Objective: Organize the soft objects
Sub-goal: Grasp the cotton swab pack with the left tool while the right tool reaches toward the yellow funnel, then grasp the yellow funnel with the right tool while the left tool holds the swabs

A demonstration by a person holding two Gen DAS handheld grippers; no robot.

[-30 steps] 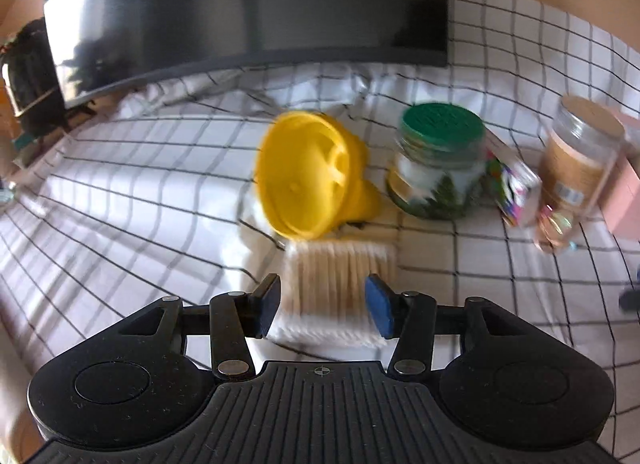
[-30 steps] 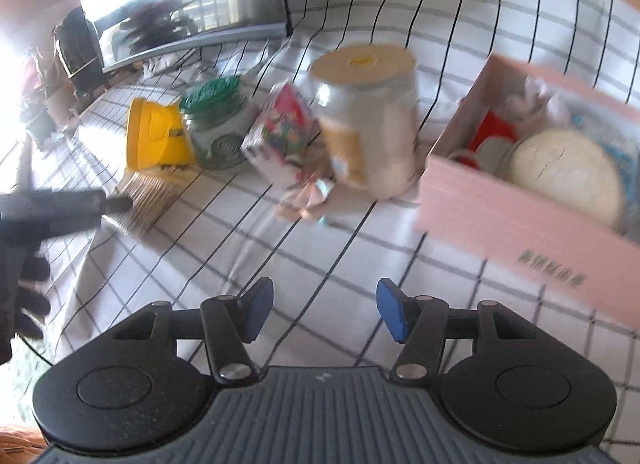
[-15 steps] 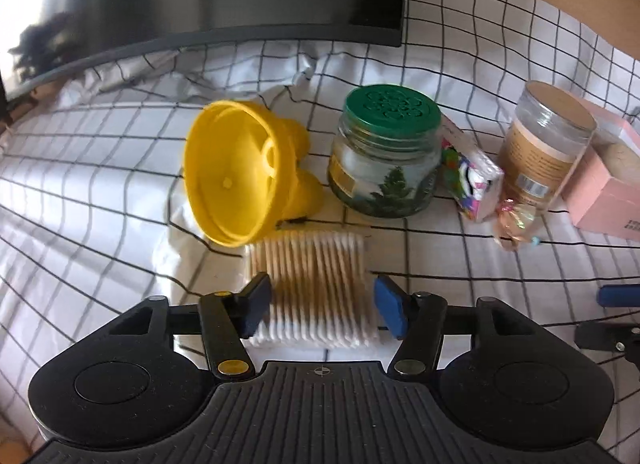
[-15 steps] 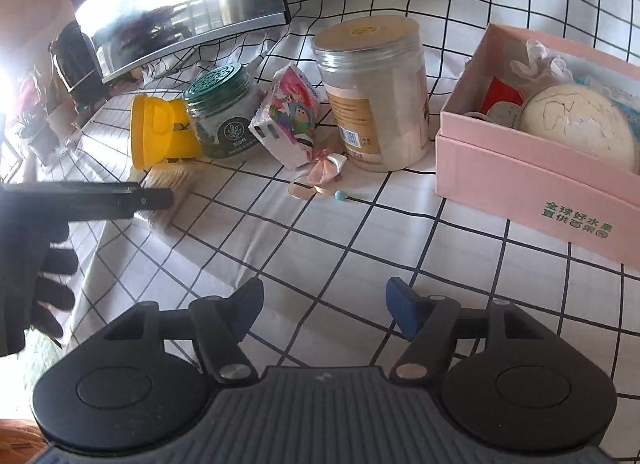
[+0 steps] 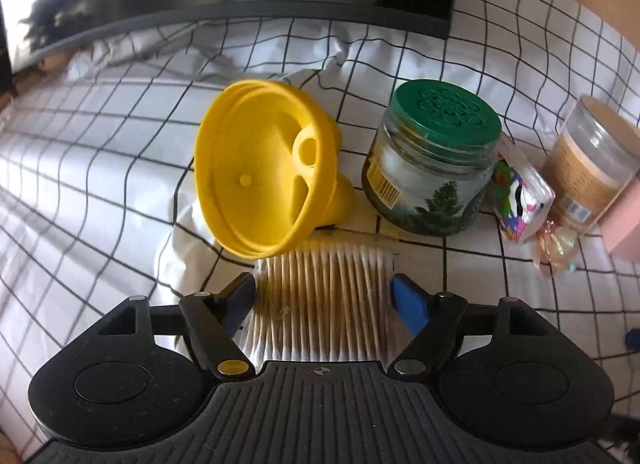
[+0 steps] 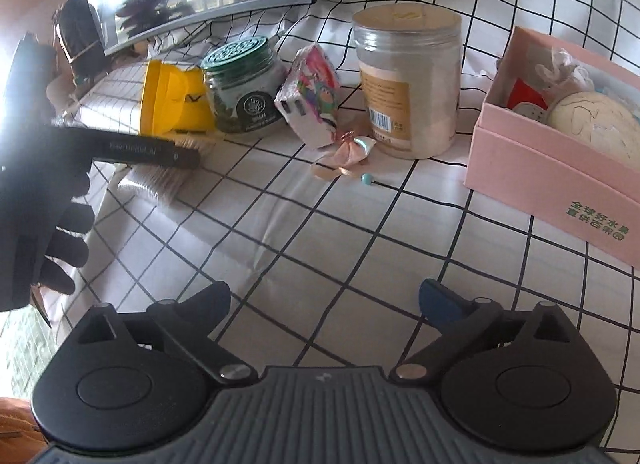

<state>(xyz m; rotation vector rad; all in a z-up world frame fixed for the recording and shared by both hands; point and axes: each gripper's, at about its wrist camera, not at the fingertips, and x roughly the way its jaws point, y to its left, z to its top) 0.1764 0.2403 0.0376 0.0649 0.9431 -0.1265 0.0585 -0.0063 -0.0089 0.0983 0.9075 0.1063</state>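
Left wrist: yellow funnel (image 5: 256, 171) touching cotton swabs (image 5: 324, 296), green-lidded jar (image 5: 434, 159) beside

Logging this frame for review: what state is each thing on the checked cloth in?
Left tool: opening, astride the cotton swab pack, pads clear of it.
Right tool: opening, nothing between.
Yellow funnel: tipped on its side.
Green-lidded jar: upright, lid on.
Tall jar: upright, lid on.
Pink box: open, filled.

Both wrist views look steeply down, close, sharing the green-lidded jar (image 5: 434, 159).
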